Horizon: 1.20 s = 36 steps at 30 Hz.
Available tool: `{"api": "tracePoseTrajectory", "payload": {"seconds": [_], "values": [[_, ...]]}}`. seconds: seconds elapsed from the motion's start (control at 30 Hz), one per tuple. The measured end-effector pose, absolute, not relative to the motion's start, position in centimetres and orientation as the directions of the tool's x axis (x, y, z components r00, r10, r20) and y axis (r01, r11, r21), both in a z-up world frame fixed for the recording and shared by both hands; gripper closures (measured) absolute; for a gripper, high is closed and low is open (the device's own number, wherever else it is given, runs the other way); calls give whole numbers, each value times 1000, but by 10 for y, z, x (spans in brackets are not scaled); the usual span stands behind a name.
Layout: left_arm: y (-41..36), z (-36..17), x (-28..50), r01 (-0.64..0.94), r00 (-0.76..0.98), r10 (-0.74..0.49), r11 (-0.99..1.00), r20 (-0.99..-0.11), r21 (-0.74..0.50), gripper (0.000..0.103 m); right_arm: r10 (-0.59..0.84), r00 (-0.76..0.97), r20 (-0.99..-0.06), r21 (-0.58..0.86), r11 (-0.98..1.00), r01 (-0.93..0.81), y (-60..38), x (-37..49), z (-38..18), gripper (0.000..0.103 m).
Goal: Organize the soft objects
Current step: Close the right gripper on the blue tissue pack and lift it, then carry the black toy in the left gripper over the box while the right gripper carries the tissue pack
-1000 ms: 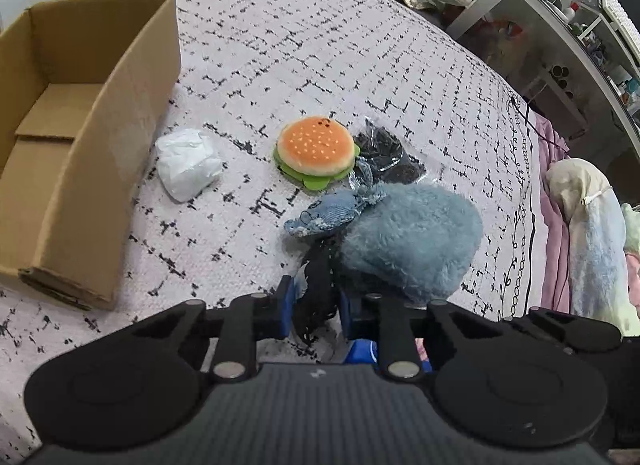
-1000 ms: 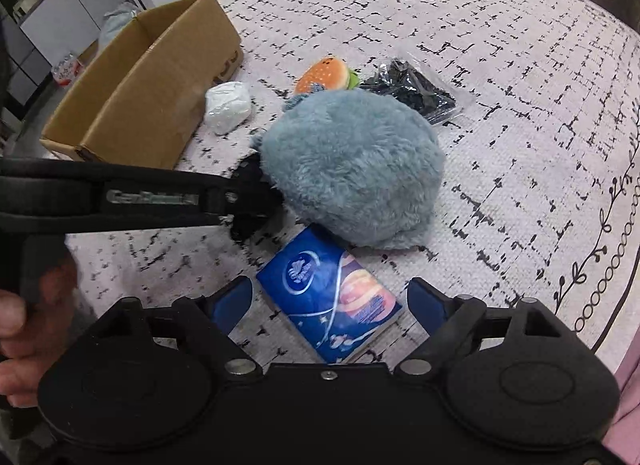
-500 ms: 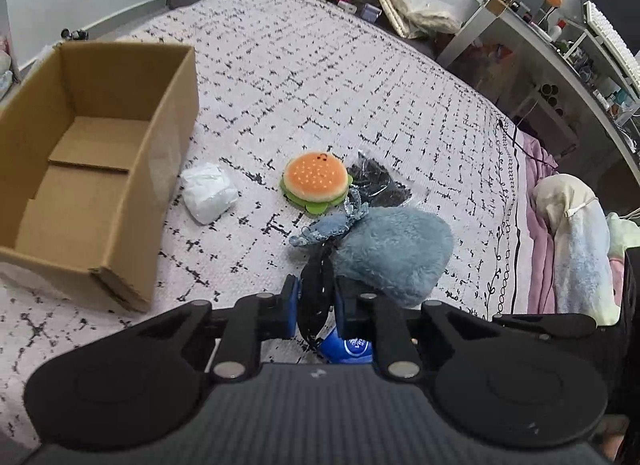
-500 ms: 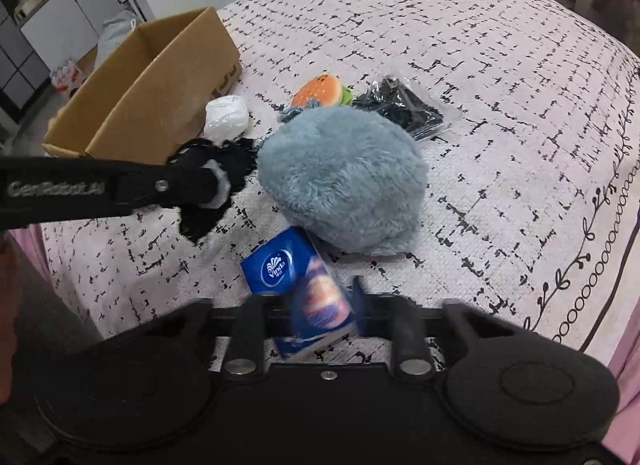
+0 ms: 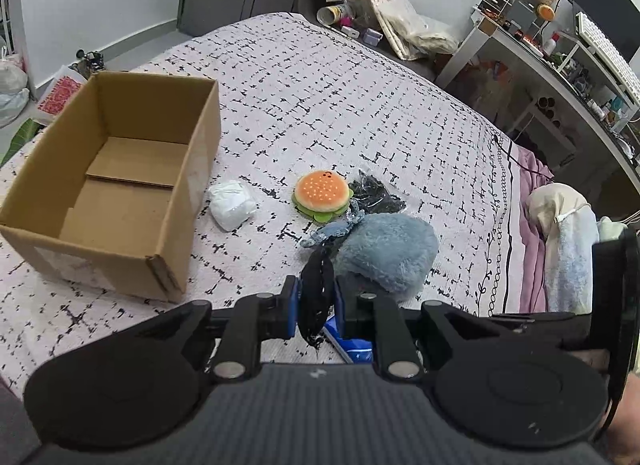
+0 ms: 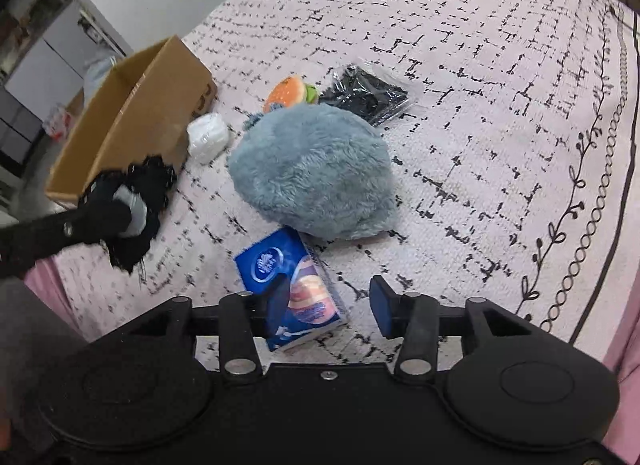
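The left claw [image 5: 316, 301] is clamped tight on a black lacy cloth [image 5: 317, 285], which hangs clear of the bed [image 5: 320, 105] between the blue pads; the right claw [image 6: 326, 305] has just been opening again, its jaws now apart over the blue tissue pack [image 6: 288, 285], and though one finger overlaps the pack's left side the other pad stands clear of it, so I judge the pack is not gripped; it lies on the bed just below the fluffy blue plush [image 6: 312, 169]

The step in hand, as I read it, is carrying the black cloth to the cardboard box [image 5: 116, 185], which stands open and empty on the bed's left side; to do it well, keep the grip firm, since the cloth is limp and dangles below the pads, lift high enough that the trailing edge clears the box's near wall, bring it over the middle of the box floor and only then let go; the right claw would need its jaws squared on both sides of the pack before closing

Counted: one box; one black cloth; one blue plush; one tissue pack; one burger toy [image 5: 322, 195]; one white bundle [image 5: 232, 203] beside the box; one clear bag of dark items [image 5: 376, 195]; one pale blue lace piece [image 5: 332, 229] touching the plush
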<state>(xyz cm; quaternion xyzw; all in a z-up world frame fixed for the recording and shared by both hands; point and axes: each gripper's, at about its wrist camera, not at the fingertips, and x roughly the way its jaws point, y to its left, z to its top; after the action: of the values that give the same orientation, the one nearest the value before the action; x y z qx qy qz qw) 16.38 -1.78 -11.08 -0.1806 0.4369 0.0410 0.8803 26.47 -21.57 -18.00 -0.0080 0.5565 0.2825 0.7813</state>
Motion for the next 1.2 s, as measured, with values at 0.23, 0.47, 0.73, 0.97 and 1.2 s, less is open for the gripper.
{"api": "tracePoseTrajectory", "payload": {"seconds": [0.23, 0.47, 0.73, 0.97, 1.2], "values": [[-14, -105, 153, -242, 622, -73, 929, -779, -280, 86, 406, 245, -881, 254, 840, -479, -207, 259, -182, 36], [-7, -104, 150, -250, 624, -71, 926, -778, -285, 86, 378, 239, -894, 179, 791, -585, -179, 240, -188, 33], [1, -101, 146, -268, 621, -62, 920, -781, -286, 86, 330, 244, -912, 110, 770, -629, -164, 227, -192, 52], [8, -90, 140, -267, 637, -51, 922, -769, -282, 86, 430, 288, -856, 200, 789, -581, -177, 227, -164, 53], [16, -76, 133, -264, 659, -35, 925, -752, -275, 86, 490, 338, -803, 227, 777, -587, -175, 225, -139, 53]]}}
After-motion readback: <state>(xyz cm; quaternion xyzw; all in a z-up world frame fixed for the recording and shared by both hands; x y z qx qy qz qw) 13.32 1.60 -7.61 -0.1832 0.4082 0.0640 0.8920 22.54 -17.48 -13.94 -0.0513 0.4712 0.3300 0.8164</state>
